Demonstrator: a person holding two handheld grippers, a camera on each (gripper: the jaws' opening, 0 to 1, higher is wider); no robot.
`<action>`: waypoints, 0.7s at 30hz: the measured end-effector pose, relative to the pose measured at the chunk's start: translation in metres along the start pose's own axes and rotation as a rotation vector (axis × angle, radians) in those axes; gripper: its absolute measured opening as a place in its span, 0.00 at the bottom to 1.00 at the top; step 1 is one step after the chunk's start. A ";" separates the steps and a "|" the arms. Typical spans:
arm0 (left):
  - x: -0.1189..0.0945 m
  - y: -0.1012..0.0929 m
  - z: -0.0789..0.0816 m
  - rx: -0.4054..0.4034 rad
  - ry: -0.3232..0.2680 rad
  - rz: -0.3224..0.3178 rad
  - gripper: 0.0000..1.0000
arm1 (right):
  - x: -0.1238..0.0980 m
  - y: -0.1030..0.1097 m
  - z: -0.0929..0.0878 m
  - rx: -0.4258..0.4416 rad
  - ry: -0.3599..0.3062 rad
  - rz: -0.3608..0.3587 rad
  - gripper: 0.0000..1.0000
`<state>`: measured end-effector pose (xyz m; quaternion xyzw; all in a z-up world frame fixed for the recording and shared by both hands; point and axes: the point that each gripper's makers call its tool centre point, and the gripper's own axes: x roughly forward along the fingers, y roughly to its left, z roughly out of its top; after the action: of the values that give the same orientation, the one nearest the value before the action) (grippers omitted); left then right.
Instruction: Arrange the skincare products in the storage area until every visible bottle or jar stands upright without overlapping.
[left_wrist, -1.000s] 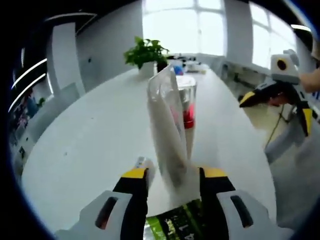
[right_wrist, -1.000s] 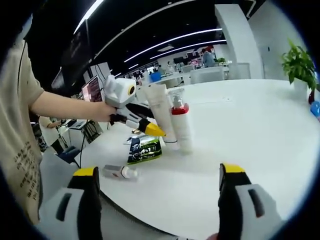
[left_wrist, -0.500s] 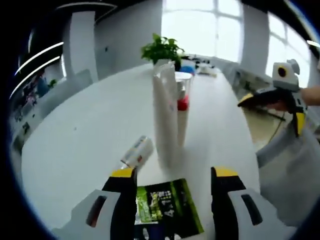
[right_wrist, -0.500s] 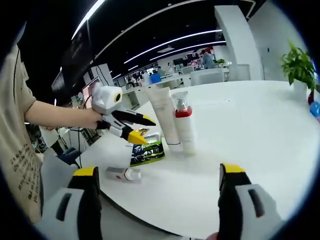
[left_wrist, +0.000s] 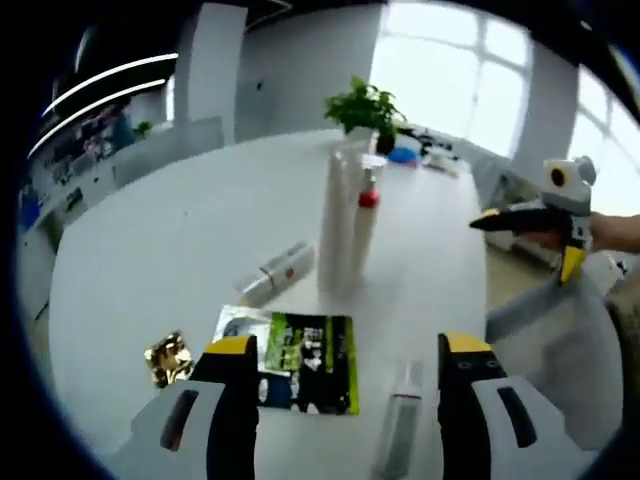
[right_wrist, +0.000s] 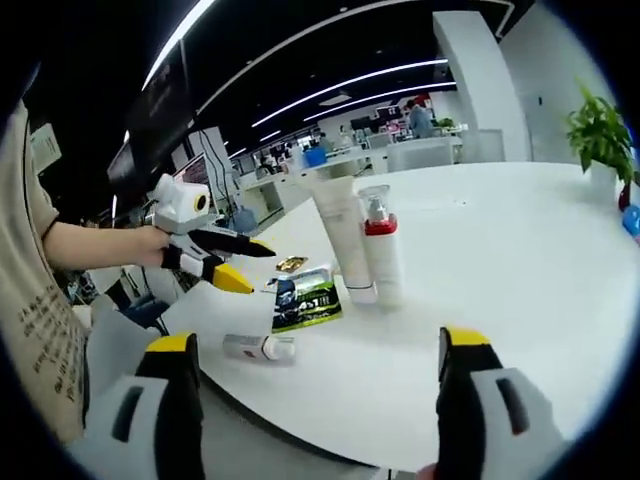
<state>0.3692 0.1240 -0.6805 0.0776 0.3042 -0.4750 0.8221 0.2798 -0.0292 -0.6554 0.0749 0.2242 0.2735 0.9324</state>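
Note:
A white tube (left_wrist: 335, 220) stands upright on its cap in the middle of the white table (left_wrist: 150, 250). A clear pump bottle with a red collar (left_wrist: 365, 225) stands right beside it. One small bottle (left_wrist: 275, 275) lies on its side left of them, and another (left_wrist: 400, 430) lies near my right jaw. A green sachet (left_wrist: 295, 350) lies flat below my left gripper (left_wrist: 350, 350), which is open and holds nothing. My right gripper (right_wrist: 318, 350) is open too, off the table's edge, facing the tube (right_wrist: 340, 235), the pump bottle (right_wrist: 383, 250) and a lying bottle (right_wrist: 258, 347).
A crumpled gold wrapper (left_wrist: 168, 358) lies near the sachet. A potted plant (left_wrist: 365, 105) stands at the far end of the table with small items beside it. The left gripper (right_wrist: 245, 268), held by a person's hand, hovers at the table's edge.
My left gripper has pulled back from the white tube, which stood between its jaws and now stands free. The lying bottles, sachet and wrapper have come into its view. The right gripper stayed put.

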 end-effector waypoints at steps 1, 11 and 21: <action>-0.004 0.002 -0.005 -0.014 -0.001 0.016 0.73 | 0.000 0.001 0.000 0.000 0.001 0.001 0.99; -0.045 0.001 -0.039 -0.142 -0.010 0.107 0.80 | 0.000 0.011 0.001 -0.001 -0.008 0.007 1.00; -0.089 0.014 -0.064 -0.223 -0.022 0.218 0.91 | 0.003 0.017 0.000 0.009 -0.020 0.007 1.00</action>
<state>0.3209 0.2229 -0.6834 0.0134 0.3356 -0.3469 0.8757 0.2741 -0.0131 -0.6520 0.0825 0.2160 0.2748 0.9333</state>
